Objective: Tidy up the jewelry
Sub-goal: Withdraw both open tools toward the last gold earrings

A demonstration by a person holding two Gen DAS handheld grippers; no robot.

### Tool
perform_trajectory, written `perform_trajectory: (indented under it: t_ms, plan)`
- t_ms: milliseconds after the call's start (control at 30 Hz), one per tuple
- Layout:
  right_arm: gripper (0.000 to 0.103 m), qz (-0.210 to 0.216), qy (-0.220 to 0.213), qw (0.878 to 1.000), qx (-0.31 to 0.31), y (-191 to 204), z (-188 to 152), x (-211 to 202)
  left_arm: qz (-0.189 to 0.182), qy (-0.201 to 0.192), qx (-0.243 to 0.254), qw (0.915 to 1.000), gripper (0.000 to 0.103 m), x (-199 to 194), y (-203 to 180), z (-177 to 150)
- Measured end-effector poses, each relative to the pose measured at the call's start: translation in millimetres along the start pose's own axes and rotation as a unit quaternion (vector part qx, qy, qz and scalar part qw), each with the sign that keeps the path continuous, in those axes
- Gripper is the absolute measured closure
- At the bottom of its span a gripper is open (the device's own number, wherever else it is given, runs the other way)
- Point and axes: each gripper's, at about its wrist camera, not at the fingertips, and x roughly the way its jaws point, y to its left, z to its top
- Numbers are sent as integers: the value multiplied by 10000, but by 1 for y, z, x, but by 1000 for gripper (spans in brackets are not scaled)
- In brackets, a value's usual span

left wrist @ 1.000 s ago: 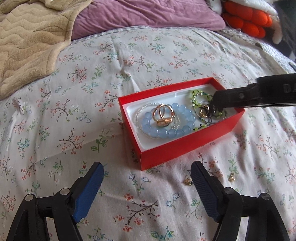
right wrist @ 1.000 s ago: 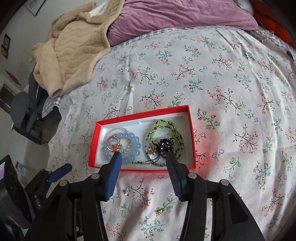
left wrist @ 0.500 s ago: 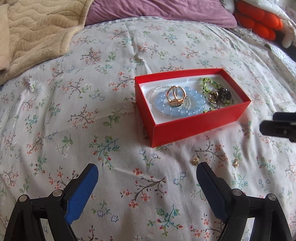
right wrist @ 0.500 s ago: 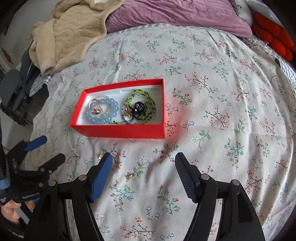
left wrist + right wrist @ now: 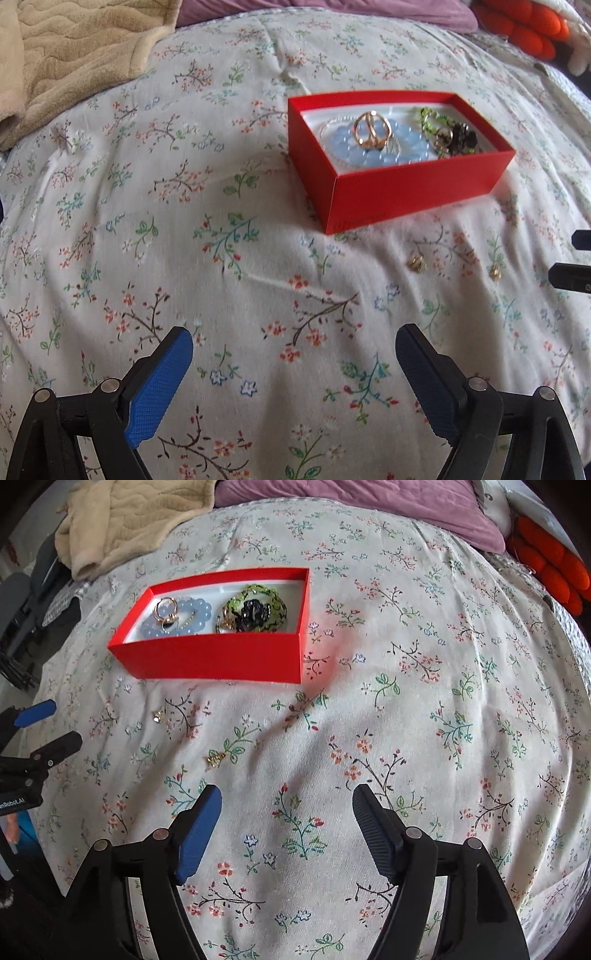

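Both claws hang released over the flowered bed cover, each with its two fingers spread wide and nothing between them. In the left wrist view the left claw (image 5: pixel 293 373) fills the bottom of the frame above the bed (image 5: pixel 147 221), and the red box (image 5: pixel 417 188) sits in the upper right of centre, resting on the cover. Inside the box, a pale blue bead bracelet (image 5: pixel 369 147) lies toward the left end with gold rings (image 5: pixel 371 127) on top of it, and a green beaded strand (image 5: pixel 430 118) tangled with a dark piece lies toward the right end. Two small gold earrings rest loose on the cover just below the box: one earring (image 5: pixel 416 263) near the box's front corner and a second earring (image 5: pixel 494 272) further right, close to the fingertips entering from the right edge. In the right wrist view the right claw (image 5: pixel 286 823) sits low in the frame, with the box in the upper left and both earrings between box and claw. A beige blanket (image 5: pixel 74 55) lies bunched at the upper left, a purple pillow (image 5: pixel 369 498) along the top, and an orange plush (image 5: pixel 550 572) at the upper right.
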Motion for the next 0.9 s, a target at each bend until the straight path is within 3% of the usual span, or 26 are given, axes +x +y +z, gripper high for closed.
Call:
perform_trajectory:
  t_ms: [467, 833, 900]
  plan:
    - [27, -478, -232, 9937, -988, 27, -32, 24, 129, 402, 329, 9986, 11, 24, 1, -25]
    - [27, -433, -547, 9914, -1107, 45, -15, 35, 185, 391, 419, 9982, 11, 27, -3, -21]
    - [32, -414, -556, 9910, -1147, 50, -12, 37, 184, 388, 433, 9981, 11, 26, -3, -22]
